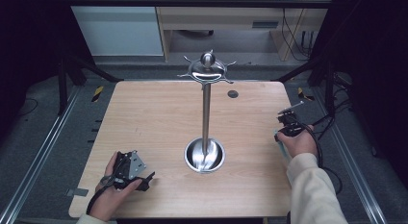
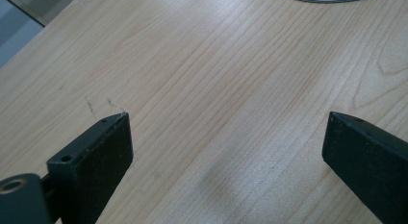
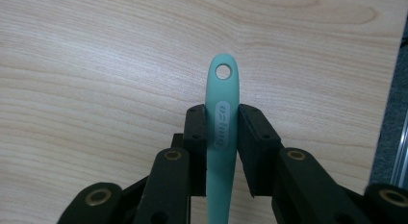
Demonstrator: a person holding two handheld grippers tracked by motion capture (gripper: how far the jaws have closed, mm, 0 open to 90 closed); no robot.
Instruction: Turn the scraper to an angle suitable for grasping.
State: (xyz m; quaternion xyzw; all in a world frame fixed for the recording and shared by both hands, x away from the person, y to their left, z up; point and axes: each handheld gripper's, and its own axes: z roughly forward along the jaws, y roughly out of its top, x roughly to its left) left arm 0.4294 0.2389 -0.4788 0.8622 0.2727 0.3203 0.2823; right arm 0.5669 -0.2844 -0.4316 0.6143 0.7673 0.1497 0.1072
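I see a mint-green silicone utensil handle with a round hanging hole at its tip [image 3: 221,118] pinched between the black jaws of my right hand-held gripper [image 3: 221,130], which is closed on it; the tip sticks out past the jaws over the bench. In the high view that right hand-held gripper [image 1: 289,124] sits well to the right of the tall polished steel utensil stand [image 1: 206,108], near the right edge of the bench, and a pale strip of the handle shows just below the hand. The stand rises upright from a round dished base at the middle of the light wood-grain bench [image 1: 159,113] and ends in a disc with hooks and a ball knob. My left hand-held gripper [image 1: 137,178] rests left of the stand's base, near the front edge; its jaws stand wide apart over bare wood.
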